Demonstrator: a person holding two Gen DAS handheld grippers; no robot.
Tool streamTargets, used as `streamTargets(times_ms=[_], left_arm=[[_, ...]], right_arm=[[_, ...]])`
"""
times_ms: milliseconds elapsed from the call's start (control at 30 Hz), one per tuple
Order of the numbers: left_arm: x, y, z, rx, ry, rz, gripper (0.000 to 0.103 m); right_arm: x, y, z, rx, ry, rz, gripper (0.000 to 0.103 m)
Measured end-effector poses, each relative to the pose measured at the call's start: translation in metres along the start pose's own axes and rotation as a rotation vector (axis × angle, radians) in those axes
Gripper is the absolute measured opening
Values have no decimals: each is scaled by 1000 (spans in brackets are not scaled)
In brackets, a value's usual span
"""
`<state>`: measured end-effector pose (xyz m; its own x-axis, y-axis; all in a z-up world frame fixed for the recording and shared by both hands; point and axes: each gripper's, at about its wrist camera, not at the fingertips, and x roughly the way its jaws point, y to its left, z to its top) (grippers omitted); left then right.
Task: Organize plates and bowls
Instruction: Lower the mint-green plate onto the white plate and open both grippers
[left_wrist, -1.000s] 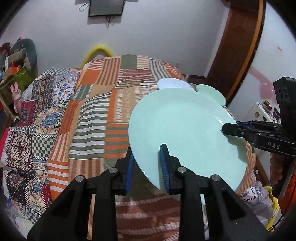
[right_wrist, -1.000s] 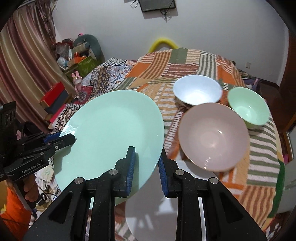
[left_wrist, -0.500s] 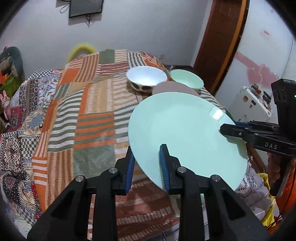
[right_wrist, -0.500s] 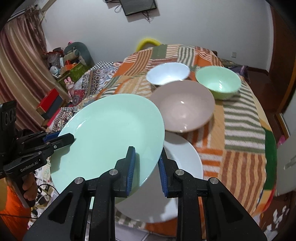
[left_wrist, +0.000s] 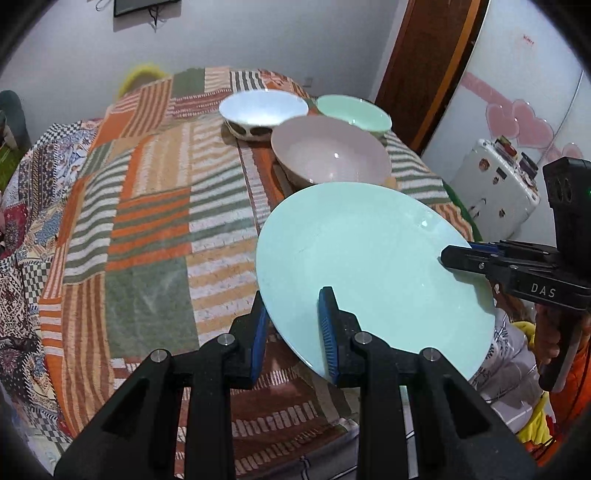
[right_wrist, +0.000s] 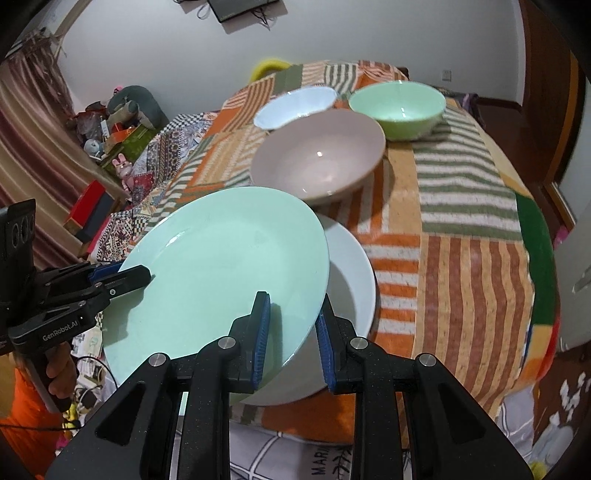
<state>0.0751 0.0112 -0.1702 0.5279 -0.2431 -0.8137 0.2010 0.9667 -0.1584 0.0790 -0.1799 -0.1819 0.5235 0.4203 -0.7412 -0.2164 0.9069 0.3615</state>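
Gripping the glossy round green plate (left_wrist: 373, 266) with both grippers (left_wrist: 293, 328) (right_wrist: 291, 325), you likely hide the white plate (right_wrist: 351, 266) from the left view.

A patchwork blanket (right_wrist: 461, 236) of orange, green and cream stripes covers the bed (left_wrist: 147, 229), and the dishes sit straight on it, all gathered toward its right side. At the near edge lies a white plate (right_wrist: 354, 273), flat on the striped cloth. Just beyond it stands a pinkish-beige bowl (right_wrist: 317, 155), upright. Behind that, toward the far edge, a white bowl (left_wrist: 264, 109) with dark spots on its outside and a green bowl (right_wrist: 399, 107) stand side by side, both upright and close to the beige one.
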Motion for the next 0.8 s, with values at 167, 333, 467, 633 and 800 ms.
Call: streamTargets(times_ms=[167, 333, 467, 633, 800], left_arm=[[17, -2, -4, 4, 40, 4, 27], [34, -1, -5, 6, 81, 10, 27], [43, -1, -4, 6, 100, 9, 27], [51, 1, -2, 7, 109, 18, 27], [55, 0, 1, 24, 115, 45, 28]], right_arm=[[11, -6, -6, 24, 35, 0, 22], [21, -14, -8, 48, 67, 0, 22], [25, -17, -8, 62, 82, -2, 22], [25, -18, -6, 58, 86, -5, 22], [27, -15, -3, 29, 91, -29, 22]])
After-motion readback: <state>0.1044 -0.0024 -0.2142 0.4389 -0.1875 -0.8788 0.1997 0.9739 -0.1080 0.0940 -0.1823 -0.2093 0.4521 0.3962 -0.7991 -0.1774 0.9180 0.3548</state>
